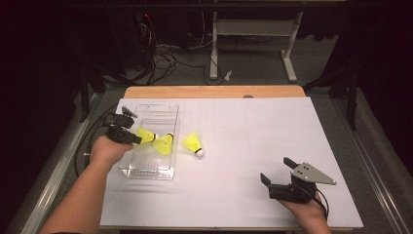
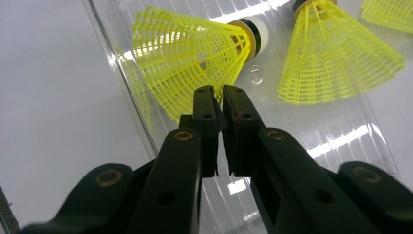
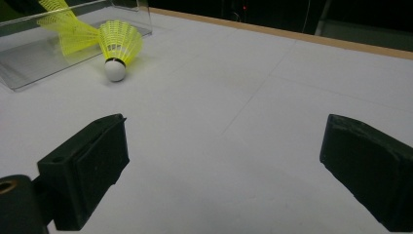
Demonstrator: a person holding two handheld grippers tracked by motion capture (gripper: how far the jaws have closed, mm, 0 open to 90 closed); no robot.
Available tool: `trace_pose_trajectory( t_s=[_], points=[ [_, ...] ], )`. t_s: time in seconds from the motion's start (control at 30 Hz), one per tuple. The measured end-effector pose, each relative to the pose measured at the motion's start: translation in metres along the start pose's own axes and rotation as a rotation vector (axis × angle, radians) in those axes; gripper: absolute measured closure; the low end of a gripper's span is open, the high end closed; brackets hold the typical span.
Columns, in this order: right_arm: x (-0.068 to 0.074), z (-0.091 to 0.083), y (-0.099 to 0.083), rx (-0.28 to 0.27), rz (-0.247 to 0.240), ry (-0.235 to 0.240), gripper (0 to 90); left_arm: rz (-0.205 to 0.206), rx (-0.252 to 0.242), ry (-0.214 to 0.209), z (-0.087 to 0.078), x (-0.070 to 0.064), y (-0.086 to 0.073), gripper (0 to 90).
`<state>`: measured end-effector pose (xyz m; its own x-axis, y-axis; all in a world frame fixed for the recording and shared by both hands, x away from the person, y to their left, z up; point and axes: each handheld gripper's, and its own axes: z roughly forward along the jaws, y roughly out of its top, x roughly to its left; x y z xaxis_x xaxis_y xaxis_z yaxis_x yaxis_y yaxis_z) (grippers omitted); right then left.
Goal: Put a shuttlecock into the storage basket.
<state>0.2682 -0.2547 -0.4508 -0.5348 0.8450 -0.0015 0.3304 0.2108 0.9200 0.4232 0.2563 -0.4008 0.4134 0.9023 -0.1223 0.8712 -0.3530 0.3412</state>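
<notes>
The left gripper [image 1: 127, 127] is over the clear plastic tray [image 1: 168, 171] near the left edge of the bench [image 1: 253, 146], and its jaws are closed on the skirt rim of 1 yellow shuttlecock [image 2: 195, 58], which hangs low inside the tray. A second shuttlecock [image 1: 164, 143] lies in the tray close to its right wall, and a third shuttlecock [image 1: 194, 144] lies on the bench just beside that wall, cork toward the near edge.

The hold is only on thin mesh, so I think the skirt can bend or slip out if the hand turns fast. The tray is light and its walls are close to the jaws; a push against the left wall can slide it toward the bench edge. If the held one is released carelessly, it may roll against the second one.

The right gripper [image 1: 286, 184] rests near the front right corner with jaws wide and nothing between them. Between it and the third shuttlecock the bench is free, so a straight reach is possible.
</notes>
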Motion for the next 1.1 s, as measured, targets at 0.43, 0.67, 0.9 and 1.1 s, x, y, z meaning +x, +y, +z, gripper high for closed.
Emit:
trace_pose_trajectory(
  t_s=[0.43, 0.67, 0.9, 1.1],
  points=[
    [0.0006, -0.0002, 0.0003, -0.001, 0.002, 0.001, 4.3, -0.007, -0.008, -0.001, -0.0064, 0.0017, -0.0019, 76.0],
    [0.0012, -0.0003, 0.0009, -0.003, -0.003, 0.003, 4.3, 0.003, -0.002, 0.005, -0.0073, -0.0030, -0.0013, 70.9],
    [0.0009, -0.0009, 0.0012, -0.005, -0.002, 0.004, 4.3, 0.001, -0.001, 0.012, -0.0088, -0.0050, -0.0014, 65.9],
    [0.0011, -0.0009, 0.0017, -0.008, -0.006, 0.006, 4.3, 0.003, 0.005, 0.005, -0.0102, -0.0076, -0.0015, 60.0]
  ],
)
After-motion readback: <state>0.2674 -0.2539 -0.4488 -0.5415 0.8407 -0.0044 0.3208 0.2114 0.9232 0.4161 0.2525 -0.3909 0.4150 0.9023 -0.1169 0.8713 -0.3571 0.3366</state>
